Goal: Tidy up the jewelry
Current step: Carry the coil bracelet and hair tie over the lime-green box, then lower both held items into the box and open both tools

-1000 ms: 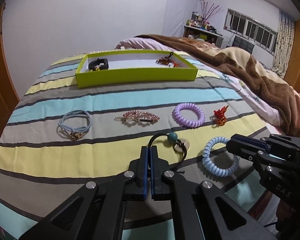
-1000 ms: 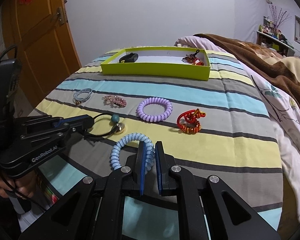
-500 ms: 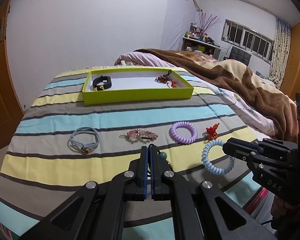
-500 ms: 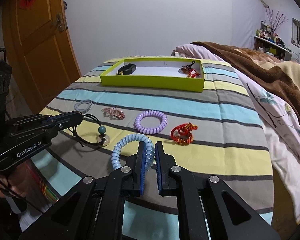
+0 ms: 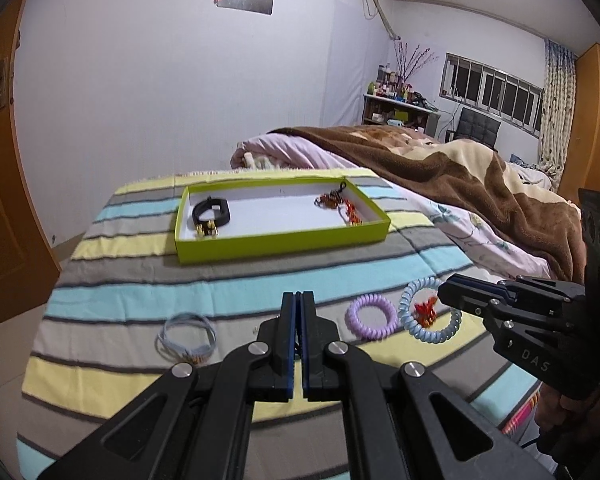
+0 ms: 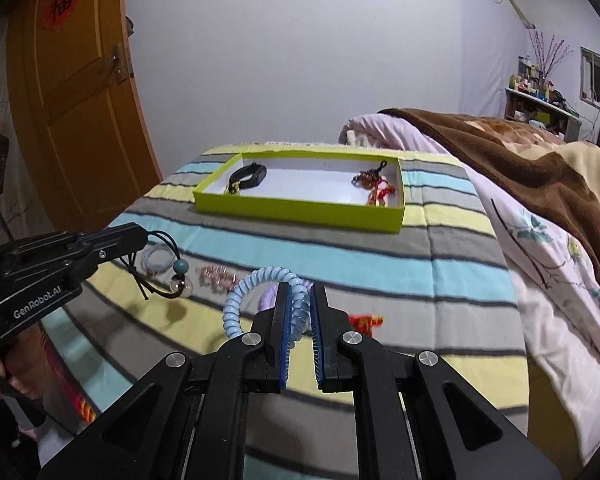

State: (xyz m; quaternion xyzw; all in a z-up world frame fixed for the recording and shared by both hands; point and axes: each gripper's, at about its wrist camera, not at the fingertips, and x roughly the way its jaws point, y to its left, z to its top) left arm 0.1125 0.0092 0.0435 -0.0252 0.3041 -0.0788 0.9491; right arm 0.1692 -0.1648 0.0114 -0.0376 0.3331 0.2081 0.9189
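Note:
My left gripper [image 5: 299,296] is shut on a black cord bracelet with a teal bead [image 6: 180,268] and holds it above the bed; it also shows in the right wrist view [image 6: 134,238]. My right gripper [image 6: 299,292] is shut on a light blue spiral hair tie [image 6: 256,280], lifted off the bed; the tie hangs from it in the left wrist view [image 5: 428,314]. The green tray [image 5: 280,240] lies at the far end of the striped bedspread and holds a black band [image 5: 212,212] and a red-brown tassel piece [image 5: 338,202].
On the bedspread lie a purple spiral tie [image 5: 372,316], a red knot ornament [image 6: 366,322], a pink rhinestone clip [image 6: 216,274] and a pale blue hair band [image 5: 188,336]. A brown blanket [image 5: 480,184] is piled at the right. An orange door [image 6: 76,100] stands at the left.
Both grippers have risen off the bed, each carrying its piece: the beaded cord bracelet in the left, the blue spiral tie in the right. The tray now looks farther below.

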